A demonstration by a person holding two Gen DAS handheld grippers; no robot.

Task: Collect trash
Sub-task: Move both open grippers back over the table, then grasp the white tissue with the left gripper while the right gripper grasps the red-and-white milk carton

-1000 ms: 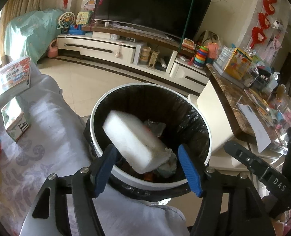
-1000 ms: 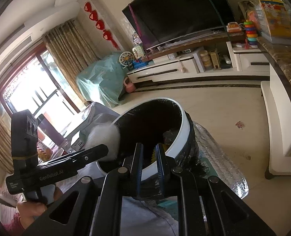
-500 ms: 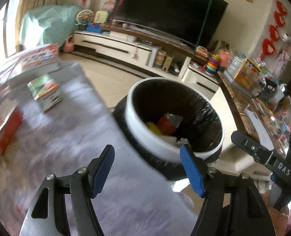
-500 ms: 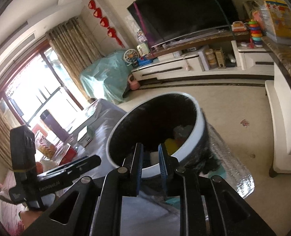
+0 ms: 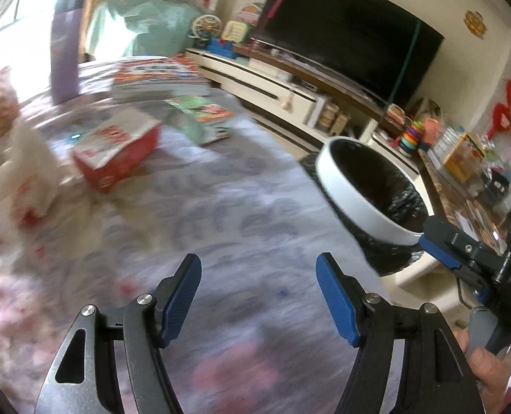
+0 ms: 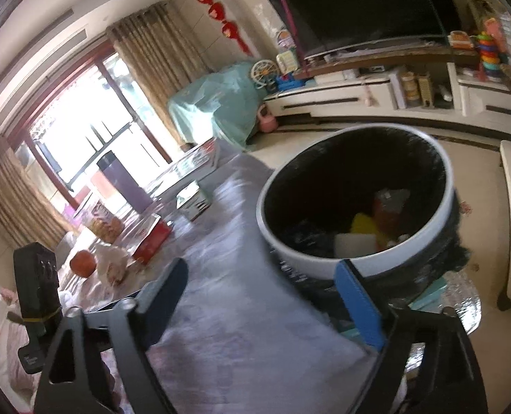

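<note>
Both my tools empty, more trash waiting on the table.

Left wrist view: my left gripper [image 5: 259, 296] hangs spread wide over the lilac patterned tablecloth [image 5: 221, 214]; the red-and-white cardboard box [image 5: 117, 150] ahead looks light and crushable, so I'd pinch its short sides.
Right wrist view: my right gripper [image 6: 262, 305] gapes, holding nothing, beside the white-rimmed round bin with black liner [image 6: 359, 262], where a white foam block [image 6: 354, 245] lies.
</note>
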